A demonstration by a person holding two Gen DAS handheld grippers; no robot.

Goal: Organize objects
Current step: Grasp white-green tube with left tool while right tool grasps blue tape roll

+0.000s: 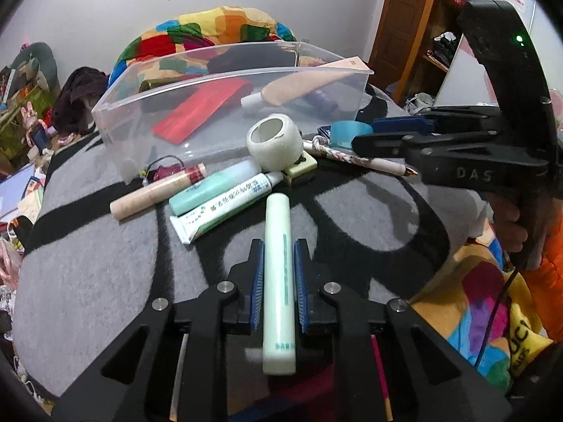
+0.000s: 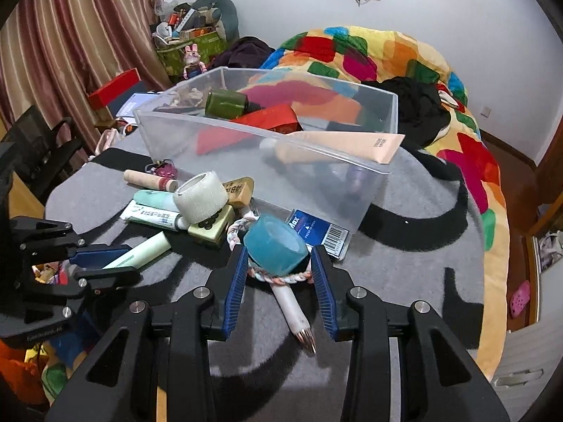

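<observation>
**Bin partly filled; your two grippers each at an item**

Progress, judged from how things lie: the clear bin [image 2: 373, 130] on the grey blanket [image 1: 88, 281] already holds a red packet [image 1: 200, 109], a dark green jar [image 2: 225, 103], a peach tube [image 2: 337, 144] leaning over its near rim, and something purple low inside. That part looks done.

Left to sort, all just in front of the bin: a beige stick [image 1: 155, 190], a mint bottle [image 1: 211, 186], a printed white tube [image 1: 225, 207], a white tape roll [image 2: 200, 197] sitting on a mahjong-style block [image 2: 211, 228], a second tile [image 2: 242, 188], a pen [image 2: 295, 320], a braided cord [image 2: 278, 277] and a blue card pack [image 2: 316, 232].

Tools: your left gripper [image 1: 278, 281] is narrowed onto the pale green tube [image 1: 278, 281], pads against both its sides; the tube points toward the bin. Your right gripper [image 2: 278, 274] stands wide, its pads flanking the teal tape roll [image 2: 274, 246] without a firm squeeze that I can see.

In the way: the teal roll rests on the cord and the pen, so they may drag along. The peach tube overhanging the rim narrows the drop zone on that side. The pile is tightly overlapped; expect neighbours to shift.
</observation>
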